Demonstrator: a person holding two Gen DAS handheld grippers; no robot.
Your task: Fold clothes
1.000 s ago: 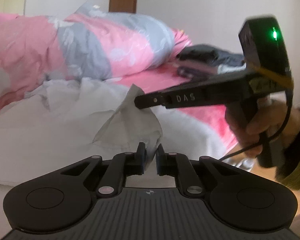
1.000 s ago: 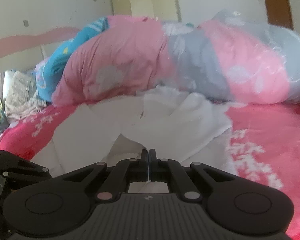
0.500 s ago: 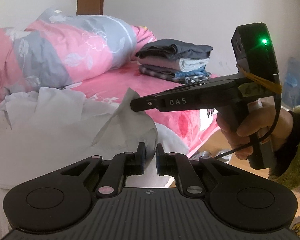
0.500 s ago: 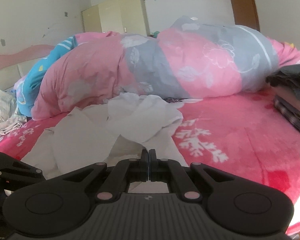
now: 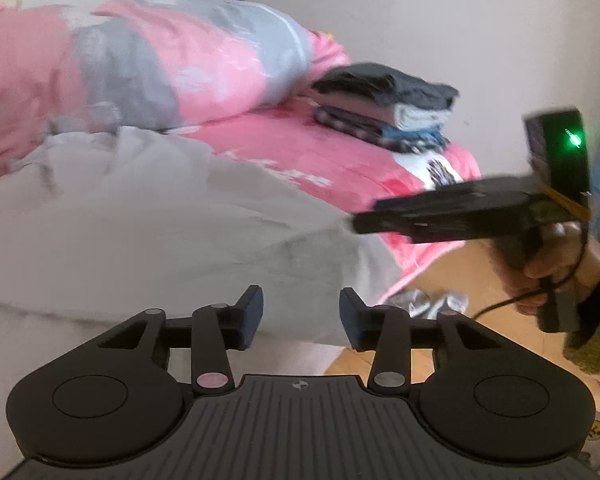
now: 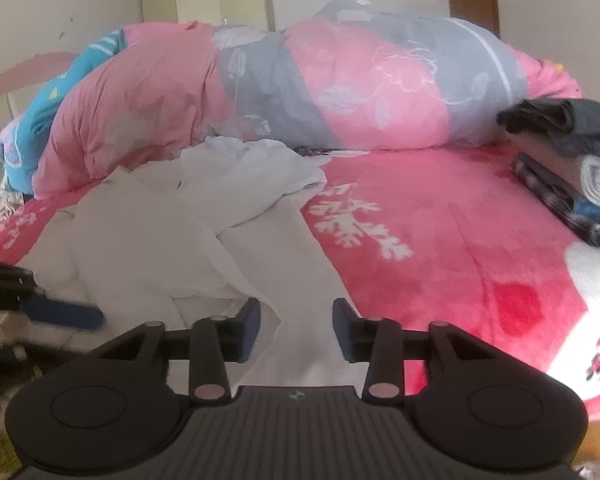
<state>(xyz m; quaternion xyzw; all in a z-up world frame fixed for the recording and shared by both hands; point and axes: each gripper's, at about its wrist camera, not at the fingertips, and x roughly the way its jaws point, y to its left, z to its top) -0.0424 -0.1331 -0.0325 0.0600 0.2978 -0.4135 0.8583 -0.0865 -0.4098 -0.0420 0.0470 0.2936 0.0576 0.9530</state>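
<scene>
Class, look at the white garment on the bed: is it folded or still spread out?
Spread out: the white garment lies loose and rumpled across the pink bedspread.

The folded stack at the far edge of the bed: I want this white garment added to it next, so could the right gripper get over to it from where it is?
Probably yes. Only bare pink bedspread lies between the right gripper, jaws opening over the white garment, and the folded stack.

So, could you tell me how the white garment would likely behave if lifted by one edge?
The white garment lies crumpled in soft folds, so it would probably drape limply. It looks thin, so likely light. Its edge hangs over the bed, so it might slide off.
</scene>
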